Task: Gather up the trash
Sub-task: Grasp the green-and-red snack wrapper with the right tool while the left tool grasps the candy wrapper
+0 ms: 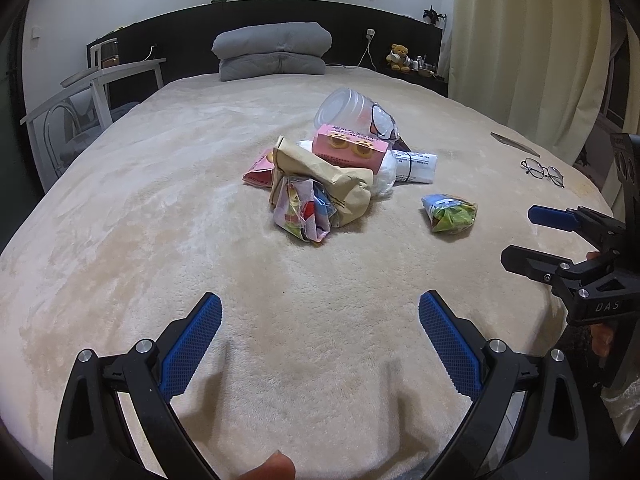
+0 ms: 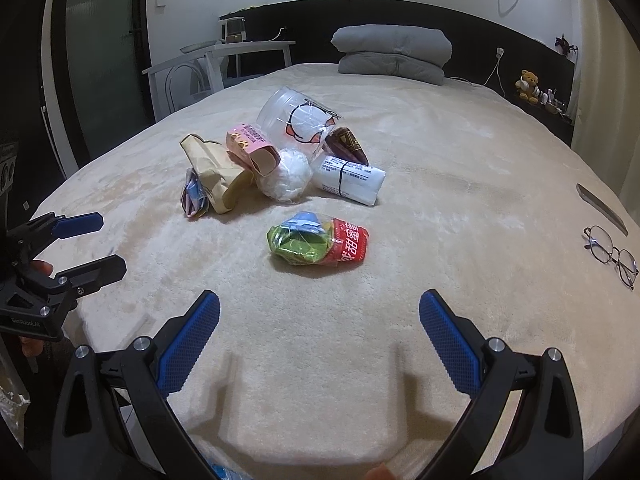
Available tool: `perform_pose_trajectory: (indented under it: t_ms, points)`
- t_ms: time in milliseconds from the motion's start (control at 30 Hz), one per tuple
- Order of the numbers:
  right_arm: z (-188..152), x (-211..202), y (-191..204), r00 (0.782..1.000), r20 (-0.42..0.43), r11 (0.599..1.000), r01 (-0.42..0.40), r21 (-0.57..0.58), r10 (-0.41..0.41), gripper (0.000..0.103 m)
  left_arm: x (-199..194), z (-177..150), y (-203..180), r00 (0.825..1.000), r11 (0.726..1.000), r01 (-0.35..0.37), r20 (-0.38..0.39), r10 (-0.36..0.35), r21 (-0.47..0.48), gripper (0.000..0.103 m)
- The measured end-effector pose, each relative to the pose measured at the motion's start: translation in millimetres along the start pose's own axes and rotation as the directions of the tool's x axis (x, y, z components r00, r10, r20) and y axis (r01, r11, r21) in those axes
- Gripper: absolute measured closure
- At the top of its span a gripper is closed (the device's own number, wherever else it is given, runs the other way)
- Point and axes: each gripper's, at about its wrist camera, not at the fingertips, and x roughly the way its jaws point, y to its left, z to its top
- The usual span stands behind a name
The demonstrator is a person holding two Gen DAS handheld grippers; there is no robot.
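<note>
A heap of trash lies mid-bed: a crumpled brown paper bag, a pink carton, a clear plastic jar, a white wad, a white banded packet and a colourful wrapper. Apart from the heap lies a green and red snack bag. My left gripper is open and empty, short of the heap. My right gripper is open and empty, just before the snack bag.
The beige blanket covers the bed. Eyeglasses and a flat grey strip lie near the right edge. Folded grey bedding sits at the headboard. A white chair stands left, curtains right.
</note>
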Motion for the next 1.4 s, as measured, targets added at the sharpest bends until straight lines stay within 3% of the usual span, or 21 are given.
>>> perform_pose_trajectory:
  t_ms: [600, 700, 767, 1400]
  points:
    - [33, 53, -14, 0.995, -0.104, 0.999, -0.007, 0.046, 0.012, 0.004, 34, 23, 21, 0.999, 1.000, 0.021, -0.034, -0.021, 0.013, 0.006]
    - [37, 65, -17, 0.991, -0.131, 0.999, -0.007, 0.048, 0.014, 0.016, 42, 29, 26, 0.999, 1.000, 0.025, -0.042, -0.025, 0.018, 0.006]
    - [40, 71, -20, 0.987, -0.153, 0.998, -0.029, 0.061, 0.038, 0.032, 45, 32, 28, 0.999, 0.999, 0.033, -0.041, -0.032, 0.024, 0.006]
    - [36, 49, -35, 0.988, -0.126, 0.993, -0.077, 0.091, 0.088, 0.033, 90, 55, 47, 0.982, 0.985, 0.172, -0.080, -0.172, -0.001, 0.007]
